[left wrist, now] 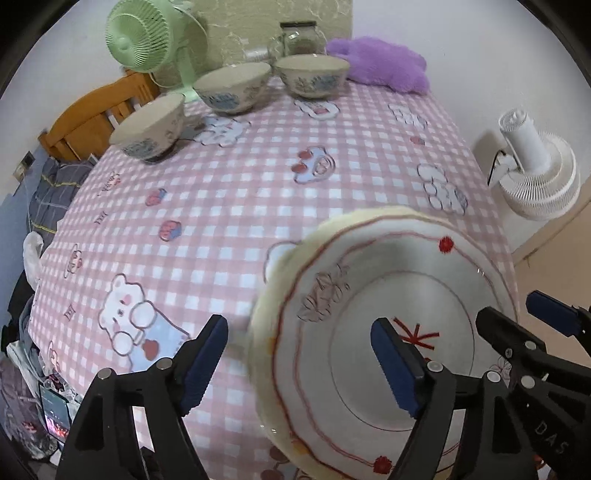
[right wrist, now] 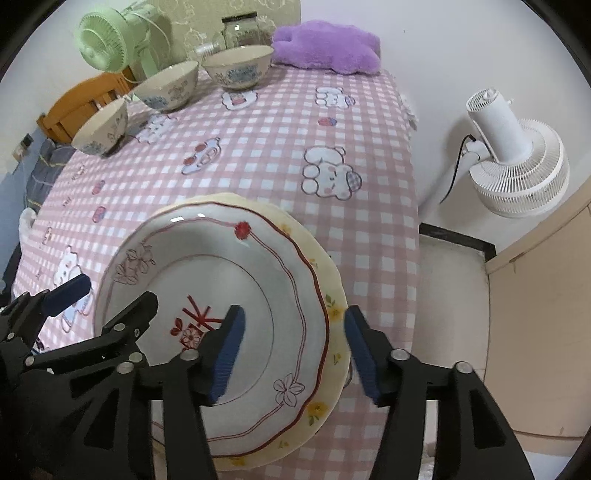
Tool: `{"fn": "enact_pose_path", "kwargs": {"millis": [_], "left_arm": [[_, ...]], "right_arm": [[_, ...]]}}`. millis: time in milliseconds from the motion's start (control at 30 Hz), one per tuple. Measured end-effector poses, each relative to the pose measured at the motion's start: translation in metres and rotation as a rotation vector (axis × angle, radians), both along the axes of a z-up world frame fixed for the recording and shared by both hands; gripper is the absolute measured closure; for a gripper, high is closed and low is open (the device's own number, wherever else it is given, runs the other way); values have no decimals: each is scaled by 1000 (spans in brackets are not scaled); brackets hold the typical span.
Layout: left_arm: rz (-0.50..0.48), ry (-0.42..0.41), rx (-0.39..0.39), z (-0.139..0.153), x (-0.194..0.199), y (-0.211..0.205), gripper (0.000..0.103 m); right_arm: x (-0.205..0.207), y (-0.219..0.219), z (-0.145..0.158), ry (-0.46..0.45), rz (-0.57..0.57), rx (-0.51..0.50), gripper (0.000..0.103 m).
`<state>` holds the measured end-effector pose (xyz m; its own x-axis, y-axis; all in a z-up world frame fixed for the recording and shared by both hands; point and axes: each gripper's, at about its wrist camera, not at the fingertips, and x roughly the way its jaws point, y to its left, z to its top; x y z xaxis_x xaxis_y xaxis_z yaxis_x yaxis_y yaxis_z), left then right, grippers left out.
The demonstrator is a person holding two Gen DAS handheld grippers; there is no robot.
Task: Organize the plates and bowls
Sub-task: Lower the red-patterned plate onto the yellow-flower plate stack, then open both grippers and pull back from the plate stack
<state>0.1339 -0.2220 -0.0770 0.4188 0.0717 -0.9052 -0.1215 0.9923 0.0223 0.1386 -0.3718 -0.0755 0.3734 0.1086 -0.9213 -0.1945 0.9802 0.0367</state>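
Room as I see it through both wrist cameras: worktop (right wrist: pixel 280 122) under a pink-and-white checked cloth printed with cartoon bears. Behind it, plain white walls (right wrist: pixel 461 48) and a beige patterned panel (left wrist: pixel 258 22). Pale green desk fan (left wrist: pixel 138 37) at the far left corner; glass jar (left wrist: pixel 299 37) and purple plush cushion (left wrist: pixel 380 62) along the far edge. Orange wooden chair back (left wrist: pixel 88 114) at left, grey checked fabric (left wrist: pixel 55 192) heaped below it. White floor fan (right wrist: pixel 517 162) at right, black cord trailing. Light floor (right wrist: pixel 450 295), tan cabinet (right wrist: pixel 546 295) beside it. Even, soft light.
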Motion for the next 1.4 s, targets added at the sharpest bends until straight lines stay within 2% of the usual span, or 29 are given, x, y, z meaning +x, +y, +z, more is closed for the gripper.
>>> {"fn": "enact_pose_path", "kwargs": {"millis": [300, 533, 800, 967, 1167, 1400], "left_arm": [[13, -35, -28, 20, -4, 28, 20], [-19, -52, -29, 25, 0, 67, 20], [-96, -74, -37, 37, 16, 130, 20], [-127, -65, -73, 39, 29, 172, 20], [-183, -82, -56, 36, 43, 210, 20], [-214, -99, -38, 40, 75, 249, 22]], "right_arm": [[-1, 20, 27, -41, 21, 10, 33], [-1, 51, 32, -37, -15, 15, 30], [0, 108, 38, -41, -97, 34, 30], [1, 146, 41, -66, -153, 43, 30], [4, 191, 38, -93, -220, 31, 30], [26, 237, 44, -127, -245, -3, 30]]}}
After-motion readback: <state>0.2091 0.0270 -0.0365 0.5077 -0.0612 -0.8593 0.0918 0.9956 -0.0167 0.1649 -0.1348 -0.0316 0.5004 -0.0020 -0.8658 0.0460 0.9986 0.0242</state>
